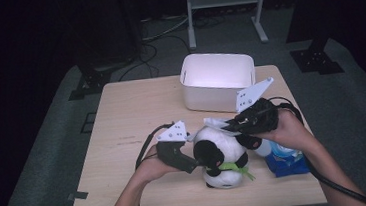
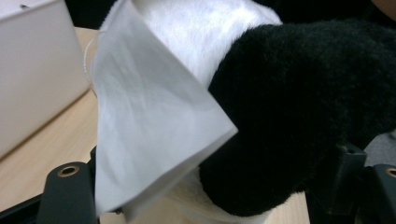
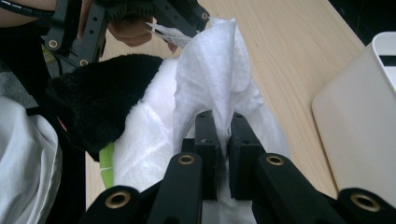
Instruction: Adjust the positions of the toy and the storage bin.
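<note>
Pale wood table [image 1: 139,137] under dim light, with a white plastic bin [image 1: 218,81] at its far edge. A black-and-white plush panda [image 1: 220,155] sits upright near my edge, its long axis vertical, between my two tongs. My right gripper [image 3: 223,122] is clamped on a white wet wipe [image 3: 215,70] lying over the panda's top. My left gripper [image 1: 191,163] is beside the panda's black arm; I cannot tell whether it grips. A blue wipe packet [image 1: 286,160] lies just right.
</note>
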Action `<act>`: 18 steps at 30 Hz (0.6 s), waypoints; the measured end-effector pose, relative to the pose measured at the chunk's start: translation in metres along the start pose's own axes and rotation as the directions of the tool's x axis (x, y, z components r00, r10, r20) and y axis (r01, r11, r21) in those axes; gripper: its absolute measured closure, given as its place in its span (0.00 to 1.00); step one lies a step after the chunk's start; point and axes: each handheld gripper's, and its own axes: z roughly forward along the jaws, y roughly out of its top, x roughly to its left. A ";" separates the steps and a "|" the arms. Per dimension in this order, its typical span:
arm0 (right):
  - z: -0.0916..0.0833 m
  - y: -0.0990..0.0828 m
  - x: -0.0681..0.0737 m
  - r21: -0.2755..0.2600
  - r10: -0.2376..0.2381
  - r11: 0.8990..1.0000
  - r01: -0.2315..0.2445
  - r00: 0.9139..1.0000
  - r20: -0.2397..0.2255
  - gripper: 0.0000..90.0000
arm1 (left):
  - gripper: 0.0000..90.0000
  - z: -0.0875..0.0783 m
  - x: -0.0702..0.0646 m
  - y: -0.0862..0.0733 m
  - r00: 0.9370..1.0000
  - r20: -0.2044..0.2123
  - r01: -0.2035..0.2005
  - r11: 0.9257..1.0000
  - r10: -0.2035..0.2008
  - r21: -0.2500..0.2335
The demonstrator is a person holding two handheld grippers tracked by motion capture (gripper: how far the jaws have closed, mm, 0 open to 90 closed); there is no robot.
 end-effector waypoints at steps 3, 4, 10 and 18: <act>0.001 0.007 0.002 -0.009 -0.013 1.000 0.013 1.000 -0.009 0.93 | 0.25 -0.007 -0.001 0.004 1.000 -0.022 -0.011 1.000 0.011 0.004; 0.001 0.009 0.003 -0.009 -0.014 1.000 0.014 1.000 -0.011 0.93 | 0.25 -0.009 -0.001 0.005 0.999 -0.028 -0.017 1.000 0.017 0.009; 0.009 0.029 0.011 -0.025 -0.064 0.998 0.062 0.997 -0.054 0.93 | 0.26 -0.021 0.000 0.008 0.999 -0.044 -0.021 1.000 0.021 0.016; 0.016 0.039 0.017 -0.025 -0.097 0.995 0.095 0.993 -0.069 0.93 | 0.26 -0.025 -0.001 0.008 0.999 -0.041 -0.020 0.999 0.021 0.029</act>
